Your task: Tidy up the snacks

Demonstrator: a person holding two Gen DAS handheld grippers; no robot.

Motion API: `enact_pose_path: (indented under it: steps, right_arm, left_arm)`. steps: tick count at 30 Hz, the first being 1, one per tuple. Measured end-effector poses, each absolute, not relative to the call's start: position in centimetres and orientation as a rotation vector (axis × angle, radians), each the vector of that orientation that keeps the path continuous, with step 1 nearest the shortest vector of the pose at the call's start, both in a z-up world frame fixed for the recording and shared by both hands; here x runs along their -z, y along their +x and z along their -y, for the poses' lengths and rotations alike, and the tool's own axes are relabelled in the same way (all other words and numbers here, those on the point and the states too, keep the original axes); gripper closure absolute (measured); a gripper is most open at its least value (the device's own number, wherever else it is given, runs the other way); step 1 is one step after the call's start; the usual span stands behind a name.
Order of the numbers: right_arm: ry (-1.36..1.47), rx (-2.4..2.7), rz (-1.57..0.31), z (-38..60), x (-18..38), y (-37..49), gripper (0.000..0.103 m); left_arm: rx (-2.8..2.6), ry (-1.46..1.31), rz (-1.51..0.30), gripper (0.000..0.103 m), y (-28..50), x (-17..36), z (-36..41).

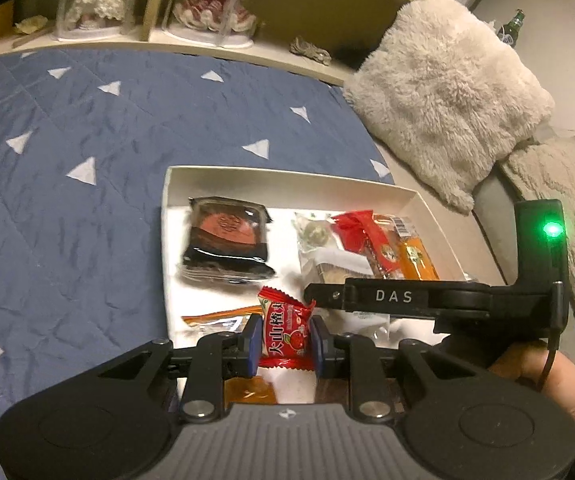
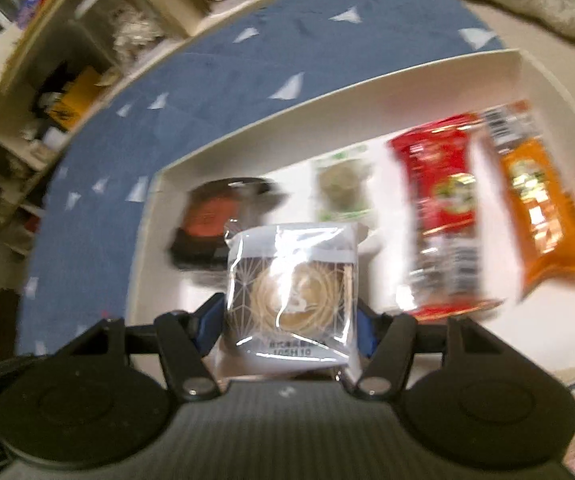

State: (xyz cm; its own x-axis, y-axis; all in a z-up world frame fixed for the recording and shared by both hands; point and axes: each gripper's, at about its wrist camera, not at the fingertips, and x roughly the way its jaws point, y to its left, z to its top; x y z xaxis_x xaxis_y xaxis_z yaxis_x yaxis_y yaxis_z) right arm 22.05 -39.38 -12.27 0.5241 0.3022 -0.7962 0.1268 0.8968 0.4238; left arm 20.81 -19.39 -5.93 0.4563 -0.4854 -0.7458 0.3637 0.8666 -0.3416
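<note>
Nearest the left wrist camera, a red candy (image 1: 286, 330) is seen clamped upright between the blue pads (image 1: 253, 345) of the left gripper (image 1: 286, 344), the jaws drawn in tight on its crinkled wrapper. It is judged to be light and soft, with slippery film that could twist out; it is held across the middle, where the filling gives the pads something firm. The left gripper is angled down over the near end of the white box (image 1: 287, 178), with an orange packet (image 1: 250, 391) lying beneath it. In the right wrist view, a clear packet (image 2: 292, 292) holding a round pastry is gripped at its sides by the right gripper (image 2: 289, 320), whose jaws stand partly spread around its width. That packet is judged light but crushable, so a side hold with mild pressure suits it. The right gripper is likewise tilted down into the box, and it can be seen crossing the left view, carried by a hand (image 1: 543, 384). Farther in, a dark packet (image 1: 227, 240), a green-labelled packet (image 2: 343, 188), a red packet (image 2: 443, 216) and an orange bag (image 2: 543, 208) lie on the box floor, apart from one another. Beyond the box, a blue quilt (image 1: 87, 120) and a fluffy cushion (image 1: 447, 92) are seen.
</note>
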Motion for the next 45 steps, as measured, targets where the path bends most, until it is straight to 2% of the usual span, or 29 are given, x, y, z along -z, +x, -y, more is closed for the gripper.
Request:
enact_pose_path:
  steps: [12, 22, 24, 26, 28, 42, 45]
  right_arm:
    - [0.371, -0.052, -0.978, 40.3, 12.6, 22.1, 0.034]
    - [0.445, -0.065, -0.992, 42.1, 12.8, 22.2, 0.033]
    - [0.466, -0.065, -0.990, 42.4, 12.9, 22.1, 0.033]
    - [0.480, -0.069, -0.991, 42.5, 12.9, 22.1, 0.031]
    - [0.495, -0.073, -0.995, 42.6, 12.9, 22.1, 0.026]
    - [0.553, -0.078, -0.948, 43.4, 10.7, 19.3, 0.025]
    - [0.527, -0.070, -0.938, 42.7, 9.6, 18.7, 0.025]
  left_arm:
    - [0.581, -0.114, -1.031, 0.076, 22.6, 8.7, 23.2]
    - [0.567, -0.095, -1.022, 0.076, 25.2, 9.9, 23.4]
    - [0.578, -0.088, -1.019, 0.072, 25.2, 9.8, 23.4]
    - [0.586, -0.080, -1.016, 0.058, 25.1, 9.5, 23.5]
    - [0.591, -0.066, -1.006, 0.054, 24.9, 9.2, 23.4]
    - [0.584, -0.031, -1.005, 0.052, 23.3, 7.6, 22.3]
    - [0.585, -0.025, -0.998, 0.047, 22.8, 6.9, 21.9]
